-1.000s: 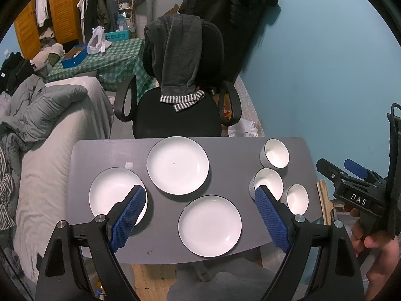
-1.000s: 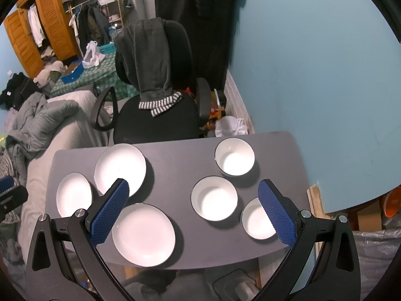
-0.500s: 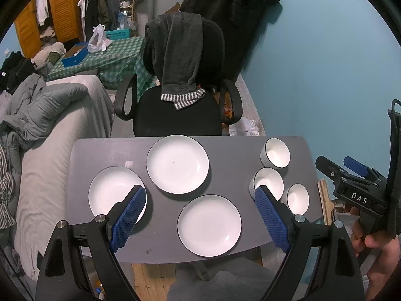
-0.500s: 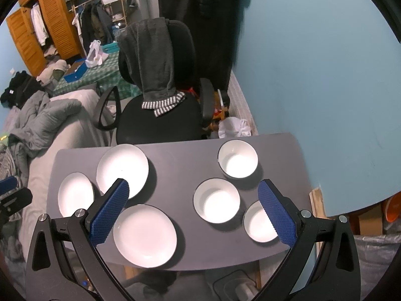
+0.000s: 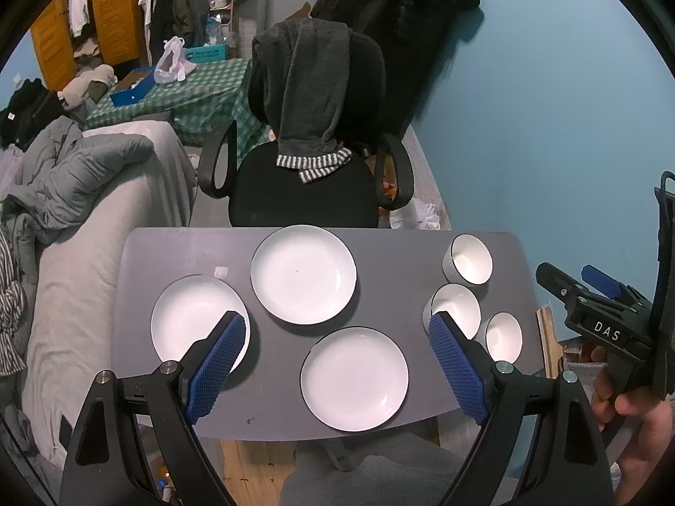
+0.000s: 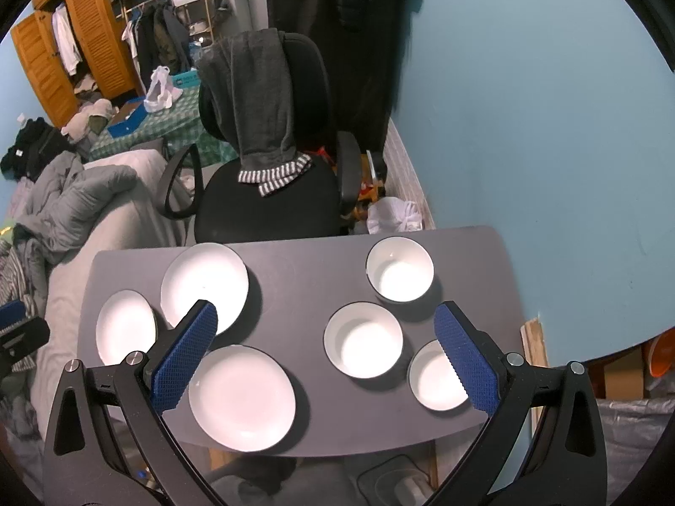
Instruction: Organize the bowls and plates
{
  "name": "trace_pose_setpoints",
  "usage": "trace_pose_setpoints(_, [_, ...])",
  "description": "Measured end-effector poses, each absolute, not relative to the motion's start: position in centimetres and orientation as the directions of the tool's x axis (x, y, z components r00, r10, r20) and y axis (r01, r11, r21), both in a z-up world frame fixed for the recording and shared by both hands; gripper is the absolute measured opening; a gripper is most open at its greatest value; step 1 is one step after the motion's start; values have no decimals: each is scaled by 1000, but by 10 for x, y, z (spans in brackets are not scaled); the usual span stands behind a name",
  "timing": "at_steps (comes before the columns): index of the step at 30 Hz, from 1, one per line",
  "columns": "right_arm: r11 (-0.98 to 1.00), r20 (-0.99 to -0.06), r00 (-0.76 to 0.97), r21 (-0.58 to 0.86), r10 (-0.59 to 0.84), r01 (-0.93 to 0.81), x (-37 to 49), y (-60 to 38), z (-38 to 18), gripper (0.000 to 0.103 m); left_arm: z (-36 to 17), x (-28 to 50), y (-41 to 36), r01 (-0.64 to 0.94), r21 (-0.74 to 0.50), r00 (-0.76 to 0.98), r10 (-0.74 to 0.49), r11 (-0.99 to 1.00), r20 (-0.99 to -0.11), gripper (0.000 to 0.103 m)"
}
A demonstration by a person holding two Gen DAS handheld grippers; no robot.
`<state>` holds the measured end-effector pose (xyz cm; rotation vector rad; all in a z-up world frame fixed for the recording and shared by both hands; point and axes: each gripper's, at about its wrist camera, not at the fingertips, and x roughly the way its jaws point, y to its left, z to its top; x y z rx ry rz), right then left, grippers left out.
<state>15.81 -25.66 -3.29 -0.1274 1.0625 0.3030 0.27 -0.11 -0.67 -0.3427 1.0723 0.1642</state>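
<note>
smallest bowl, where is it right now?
The smallest bowl sits at the table's near right corner in the right wrist view, partly behind the right gripper's right finger, just right of the middle bowl.

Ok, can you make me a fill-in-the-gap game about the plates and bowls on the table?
1. The grey table holds ___ plates.
2. It also holds ___ bowls.
3. The left gripper and the right gripper are both ___, holding nothing.
4. Behind the table stands a black ___ with a grey top draped over it.

Missing words: three; three; open; chair
</note>
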Motion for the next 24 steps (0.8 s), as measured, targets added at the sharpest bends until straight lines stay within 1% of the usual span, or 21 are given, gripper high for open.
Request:
trace_pose_setpoints(11, [950, -876, 447, 40, 182, -309, 159, -257, -35, 101, -6, 2, -1, -306, -184, 477, -17, 934, -879, 90])
trace_pose_setpoints(24, [930, -874, 443, 26, 199, -367, 163, -248, -40, 101, -18, -2, 6, -349, -167, 460, 13, 922, -888, 90])
